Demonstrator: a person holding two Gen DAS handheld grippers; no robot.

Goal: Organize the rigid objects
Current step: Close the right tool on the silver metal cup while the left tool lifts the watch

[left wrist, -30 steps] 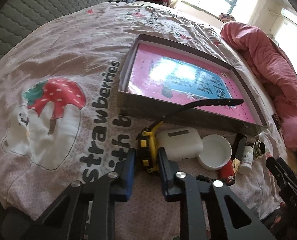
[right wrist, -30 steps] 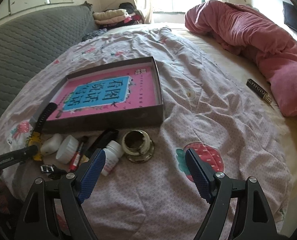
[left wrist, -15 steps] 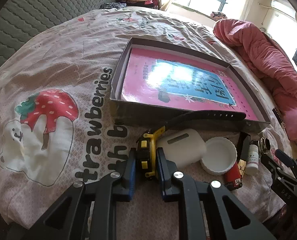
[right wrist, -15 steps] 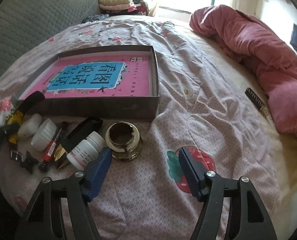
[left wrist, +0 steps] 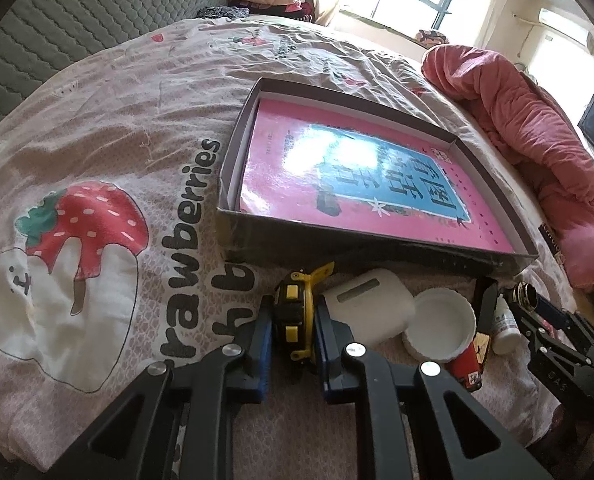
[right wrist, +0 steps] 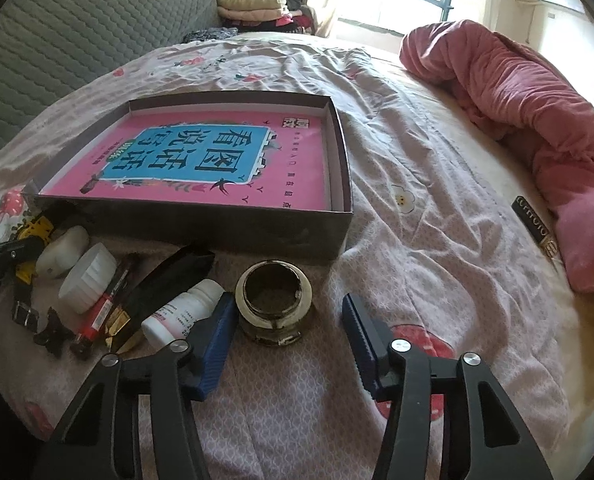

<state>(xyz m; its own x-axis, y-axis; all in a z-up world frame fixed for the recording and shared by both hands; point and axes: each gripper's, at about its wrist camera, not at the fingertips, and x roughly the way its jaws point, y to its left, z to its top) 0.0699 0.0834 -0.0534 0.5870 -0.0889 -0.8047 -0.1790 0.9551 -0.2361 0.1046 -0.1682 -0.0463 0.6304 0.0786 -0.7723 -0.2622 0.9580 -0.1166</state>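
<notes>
My left gripper (left wrist: 293,334) is shut on a yellow and black watch (left wrist: 295,308) lying on the bedsheet in front of a shallow dark box (left wrist: 233,184) that holds a pink book (left wrist: 377,184). Beside the watch lie a white earbud case (left wrist: 367,306), a white cap (left wrist: 441,330), a red lighter (left wrist: 467,368) and a white pill bottle (left wrist: 505,324). In the right wrist view a dark glass jar (right wrist: 275,304) stands upright between the fingertips of my right gripper (right wrist: 287,322). Its jaws are closing; the left pad is close to the jar, the right pad stands apart from it.
A black case (right wrist: 169,284) and a black hair clip (right wrist: 53,332) lie among the small items. A pink quilt (right wrist: 537,120) is bunched at the right, with a small black bar (right wrist: 533,224) beside it. A grey quilted headboard (right wrist: 57,40) and folded clothes (right wrist: 253,4) lie beyond.
The left jaws have closed onto the watch body, and its black strap no longer arcs up before the box. The right gripper has come down around the jar, its jaws narrowing.
</notes>
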